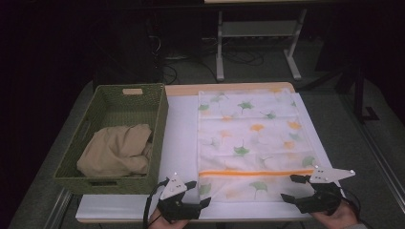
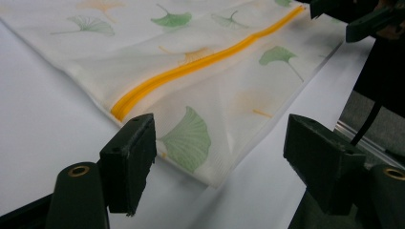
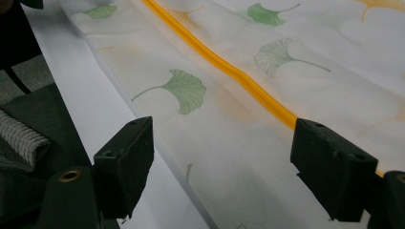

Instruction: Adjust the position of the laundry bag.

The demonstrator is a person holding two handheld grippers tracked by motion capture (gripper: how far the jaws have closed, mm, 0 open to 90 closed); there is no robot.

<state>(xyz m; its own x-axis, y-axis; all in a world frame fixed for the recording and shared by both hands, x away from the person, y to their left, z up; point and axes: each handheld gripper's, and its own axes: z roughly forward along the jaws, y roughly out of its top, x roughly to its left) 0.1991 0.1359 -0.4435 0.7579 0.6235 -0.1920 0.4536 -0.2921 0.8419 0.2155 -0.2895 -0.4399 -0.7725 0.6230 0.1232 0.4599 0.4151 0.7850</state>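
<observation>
Two hands are coming in at the near edge of the bench point(image 1: 181, 102), each carrying a hand-held gripper. On the left, the left hand-held gripper point(image 1: 199, 193) is hovering at the near left corner of the mesh bag point(image 1: 253, 143), its jaws standing wide and gripping nothing; in the left gripper view that corner point(image 2: 210, 176) is lying between the two black jaws without touching either. Toward the near right corner of the bench, the right hand-held gripper point(image 1: 292, 187) is sitting at the bag's near right corner, its jaws spread wide too, with the bag's edge point(image 3: 215, 157) showing between them and no pad pressing on it.

Spread flat on the white sheet, the white bag with green and orange leaf prints is occupying the middle and right of the bench, reaching from the far edge almost to the near one. Its orange zipper point(image 1: 255, 172) is running across it close to the near edge, parallel to that edge.

Along the left edge of the bench a green woven basket point(image 1: 160, 138) is standing, just beside the bag, holding a crumpled beige cloth point(image 1: 114, 151).
</observation>
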